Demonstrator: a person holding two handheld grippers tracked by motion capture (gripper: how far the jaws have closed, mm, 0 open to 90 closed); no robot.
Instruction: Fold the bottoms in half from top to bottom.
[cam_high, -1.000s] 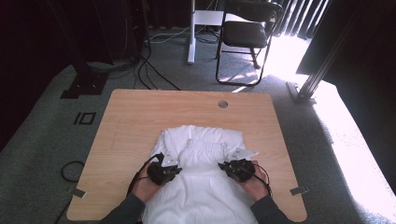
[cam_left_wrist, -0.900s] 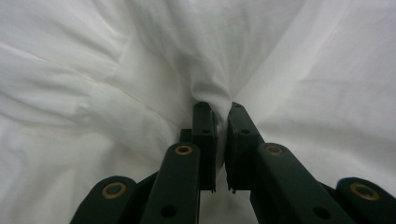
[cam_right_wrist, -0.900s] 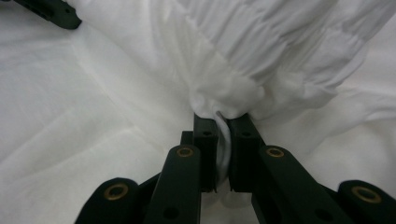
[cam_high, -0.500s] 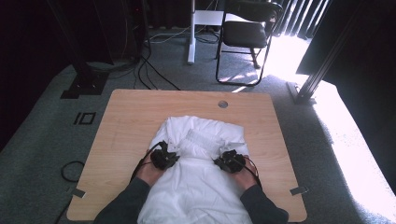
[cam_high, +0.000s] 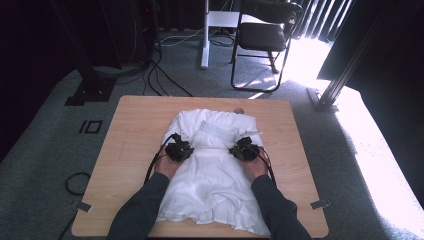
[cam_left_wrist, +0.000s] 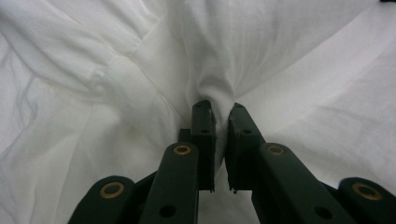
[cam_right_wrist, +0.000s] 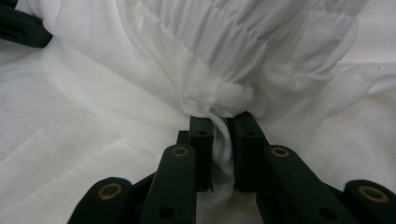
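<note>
Wooden table (cam_high: 130, 130); unlabelled white garment (cam_high: 215, 175) pinched by both grippers.

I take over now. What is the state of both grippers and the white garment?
Left gripper: shut on a pinch of the white garment.
Right gripper: shut on a bunched fold of it.
Garment: on the wooden table, its far part folded toward the person, its near hem at the table's front edge.
Done: first fold in hand.
Left: probably lay the fold down, release, smooth.
</note>
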